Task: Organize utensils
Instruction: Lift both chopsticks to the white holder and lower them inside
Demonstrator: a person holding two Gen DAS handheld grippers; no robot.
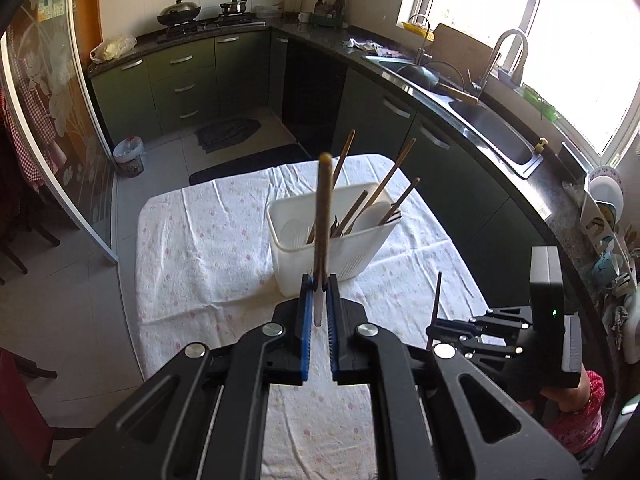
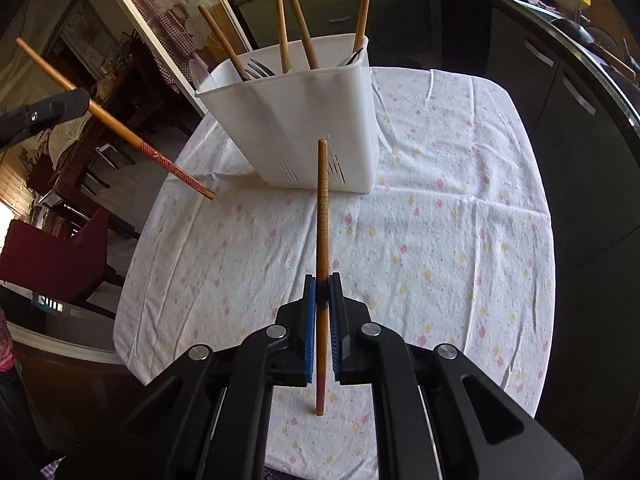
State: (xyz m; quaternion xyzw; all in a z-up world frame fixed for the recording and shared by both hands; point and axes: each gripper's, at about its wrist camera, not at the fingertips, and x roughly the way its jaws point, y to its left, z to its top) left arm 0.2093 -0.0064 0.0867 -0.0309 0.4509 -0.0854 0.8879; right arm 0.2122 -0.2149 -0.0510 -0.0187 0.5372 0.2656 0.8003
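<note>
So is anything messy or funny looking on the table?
Nothing is spilled or broken. The chopsticks in the white holder lean every which way instead of standing together, and the flowered tablecloth is wrinkled. Each gripper, left and right, holds one more chopstick.

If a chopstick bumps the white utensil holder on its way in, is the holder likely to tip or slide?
The holder looks like thin plastic, so probably light and easy to shove. It stands on a wrinkled cloth, which may add some grip. Its tall shape and the chopsticks leaning out above its rim suggest a high bump could tip it.
</note>
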